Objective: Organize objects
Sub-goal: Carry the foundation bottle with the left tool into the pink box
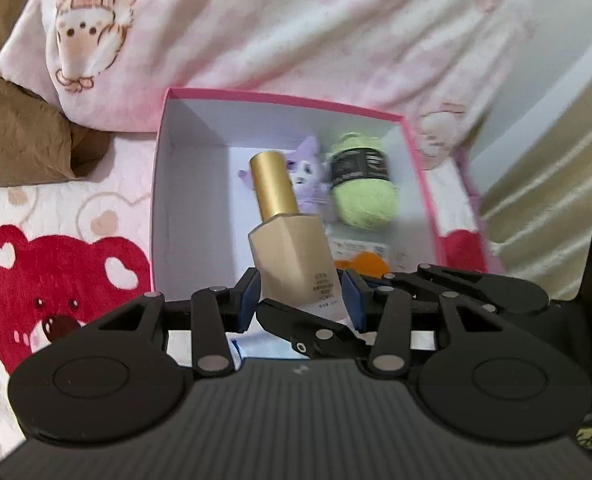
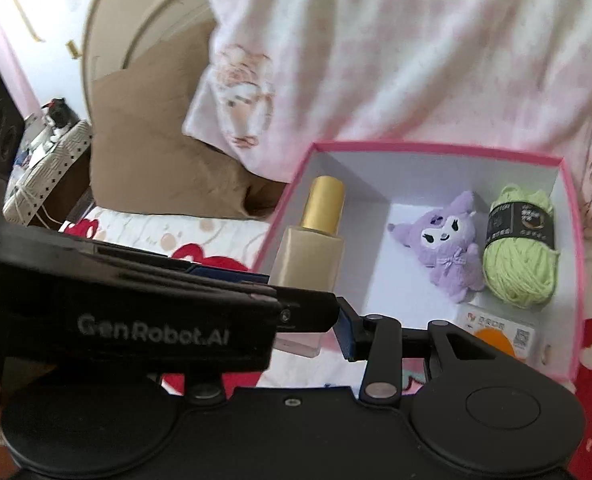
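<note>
Pink gift box (image 2: 436,176) lies open-topped on the red-bear bedsheet (image 1: 55,280), backed up against a heaped pink blanket (image 2: 416,60) and a brown pillow (image 2: 147,140). Probably parked there so the soft pile stops it sliding while things go in. Serves as the one container for everything small in view, lid off for free access from above. Left gripper (image 1: 300,292) reaches in over the near wall, clamped on the foundation bottle (image 1: 291,260), blue pads (image 1: 247,300) pressed against the lower sides of the beige body. Grips low, likely because the flat-sided base gives more purchase than the smooth round gold cap (image 1: 273,184). Keeps the bottle off the floor and leaning, cap toward the far wall, over the bare left part of the box. Looks headed for that free strip, away from the items already in. Right gripper (image 2: 312,334) waits close in beside the left one near the bottle's base; shows only one finger, the other hidden behind the left tool, so impossible to say whether spread or closed. Green yarn ball (image 2: 520,264) rests against the right wall, label band up, touching the purple plush (image 2: 452,240) that lies face-up just beside it. Leaves the left side free. Small orange-and-white card (image 2: 500,334) lies flat at the near right corner, partly hidden under the right gripper's linkage.
</note>
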`<state>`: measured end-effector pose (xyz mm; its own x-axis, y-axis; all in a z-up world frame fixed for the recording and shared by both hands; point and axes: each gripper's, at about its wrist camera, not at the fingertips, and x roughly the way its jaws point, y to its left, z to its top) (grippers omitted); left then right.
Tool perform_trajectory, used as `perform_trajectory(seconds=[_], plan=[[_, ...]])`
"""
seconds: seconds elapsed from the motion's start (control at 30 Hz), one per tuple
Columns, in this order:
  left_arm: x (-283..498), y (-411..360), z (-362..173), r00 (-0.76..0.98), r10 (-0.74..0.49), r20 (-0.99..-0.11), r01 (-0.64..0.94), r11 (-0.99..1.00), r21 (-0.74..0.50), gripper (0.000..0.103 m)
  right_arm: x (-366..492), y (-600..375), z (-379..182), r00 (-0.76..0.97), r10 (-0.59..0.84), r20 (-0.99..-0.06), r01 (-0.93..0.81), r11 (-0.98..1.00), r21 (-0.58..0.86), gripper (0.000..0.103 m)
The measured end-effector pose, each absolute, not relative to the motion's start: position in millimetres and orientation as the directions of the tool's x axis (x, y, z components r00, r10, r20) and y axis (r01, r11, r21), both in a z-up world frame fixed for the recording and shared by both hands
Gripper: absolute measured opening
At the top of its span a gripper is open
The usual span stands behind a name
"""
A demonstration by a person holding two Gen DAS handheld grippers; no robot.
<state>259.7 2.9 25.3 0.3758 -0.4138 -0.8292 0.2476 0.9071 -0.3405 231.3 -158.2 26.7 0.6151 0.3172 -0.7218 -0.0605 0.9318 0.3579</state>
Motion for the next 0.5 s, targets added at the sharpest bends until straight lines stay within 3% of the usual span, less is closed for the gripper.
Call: perform_trajectory(seconds=[0.27,0.37,0.5], plan=[[315,-17,-13,0.358,-0.377,-0.854,0.188,0.925,-0.33,0.042,280,-184,-16,0.603,0.325,-0.729,-0.032,0.923,0.384,0.045],[325,-15,-28,0.324,-0.39,-0.862,0.16,0.921,-0.356,0.037,288,-195,-33,0.575,0.369,-0.73,-0.008,0.895,0.446,0.039],[328,-15,-45,0.296,-0.407,-0.864,0.141,0.913,-0.382,0.037,290,-192,-44,0.554,0.356,-0.753,-0.035,0.913,0.406,0.038]])
